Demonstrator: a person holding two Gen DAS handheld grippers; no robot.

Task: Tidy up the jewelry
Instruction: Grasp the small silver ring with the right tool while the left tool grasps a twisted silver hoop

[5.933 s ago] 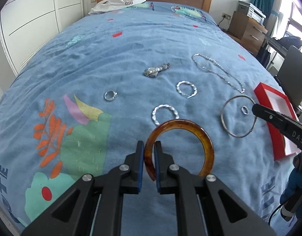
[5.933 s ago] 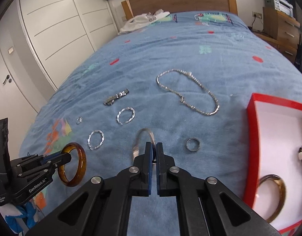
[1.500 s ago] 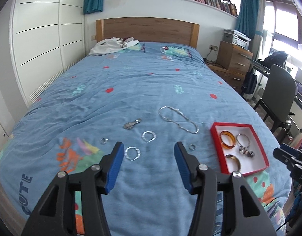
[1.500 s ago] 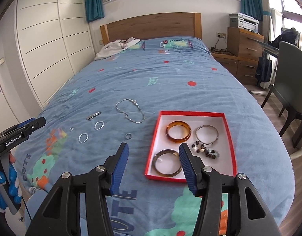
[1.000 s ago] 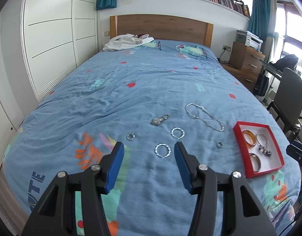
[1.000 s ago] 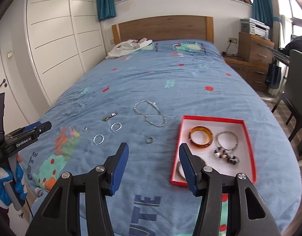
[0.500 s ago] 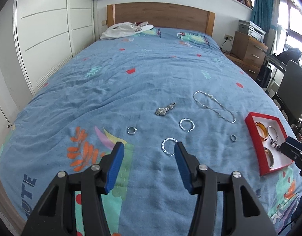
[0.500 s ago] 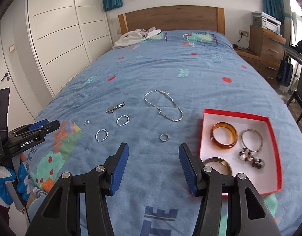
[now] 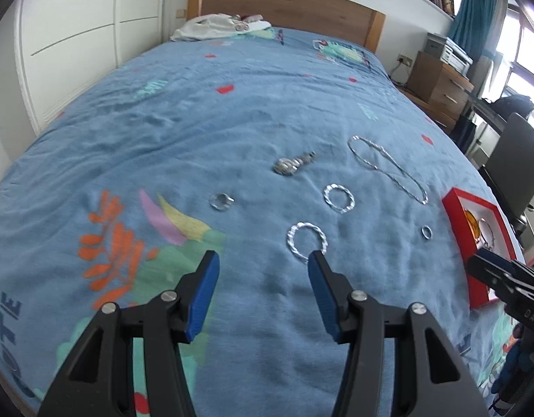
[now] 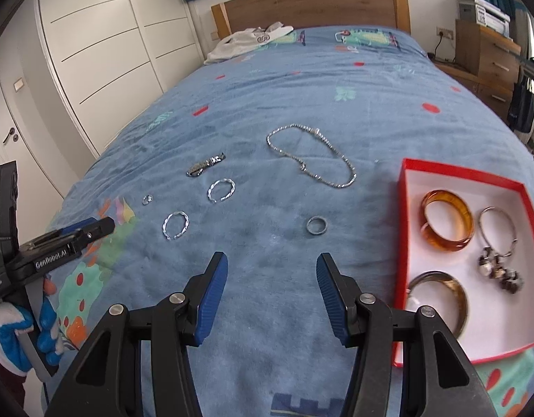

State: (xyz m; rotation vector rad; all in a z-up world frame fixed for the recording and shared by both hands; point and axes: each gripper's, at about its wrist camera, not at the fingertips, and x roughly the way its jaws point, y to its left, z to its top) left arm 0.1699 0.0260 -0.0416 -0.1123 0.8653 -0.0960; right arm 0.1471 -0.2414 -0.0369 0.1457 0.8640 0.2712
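Both grippers have dropped lower and closer to the bed (image 9: pixel 232 121) than a second ago, and the loose jewelry now fills more of each view.

Going left to right across the blanket: the left gripper (image 9: pixel 263 292) hangs with its jaws spread and nothing between them, the near twisted hoop (image 9: pixel 306 241) lying just ahead of its right finger. Beyond it lie a small ring (image 9: pixel 221 201), a bunched chain (image 9: pixel 293 164), a second hoop (image 9: pixel 339 198) and the long necklace (image 9: pixel 385 168).

The right gripper (image 10: pixel 272 293) is likewise released and empty, aimed at the blanket short of the band ring (image 10: pixel 316 226).

Furthest right, the red box (image 10: pixel 402 229) already holds an amber bangle (image 10: pixel 447 224), a brown bangle (image 10: pixel 437 300) and a charm bracelet (image 10: pixel 498 243).

So the task looks partly done: three pieces are boxed, six lie on the blanket, and each gripper seems to be lining up on its nearest piece.
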